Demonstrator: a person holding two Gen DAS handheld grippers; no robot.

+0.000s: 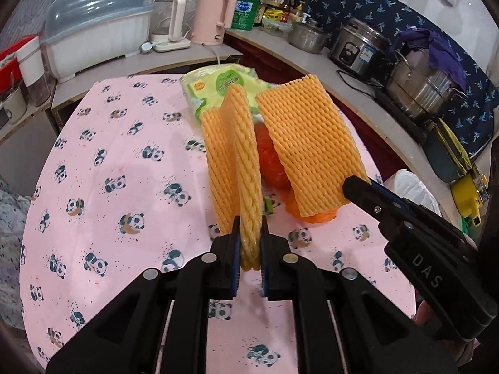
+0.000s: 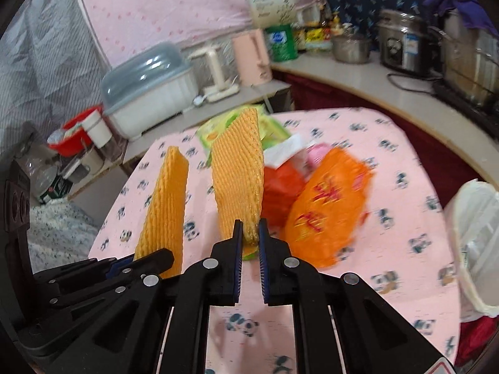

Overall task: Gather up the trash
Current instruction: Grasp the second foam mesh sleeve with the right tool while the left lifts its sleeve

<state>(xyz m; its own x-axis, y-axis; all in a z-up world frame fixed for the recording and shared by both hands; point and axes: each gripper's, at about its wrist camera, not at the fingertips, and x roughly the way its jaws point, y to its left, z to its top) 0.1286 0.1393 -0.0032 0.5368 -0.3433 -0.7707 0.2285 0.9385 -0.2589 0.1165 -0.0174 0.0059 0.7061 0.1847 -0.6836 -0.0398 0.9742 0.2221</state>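
My left gripper (image 1: 250,227) is shut on an orange foam fruit net (image 1: 230,162) and holds it upright above the pink panda tablecloth (image 1: 109,187). My right gripper (image 2: 249,230) is shut on a second orange foam net (image 2: 240,168), which also shows in the left wrist view (image 1: 312,143). The left gripper (image 2: 149,258) with its net (image 2: 165,205) shows at the lower left of the right wrist view. Behind the nets lie an orange plastic bag (image 2: 324,212), a red wrapper (image 2: 280,187) and a green packet (image 1: 221,84).
A white bag-lined bin (image 2: 474,243) stands at the table's right edge. Counters behind hold a dish box with a grey lid (image 1: 93,37), a pink kettle (image 1: 212,15), a rice cooker (image 1: 358,46) and steel pots (image 1: 421,84).
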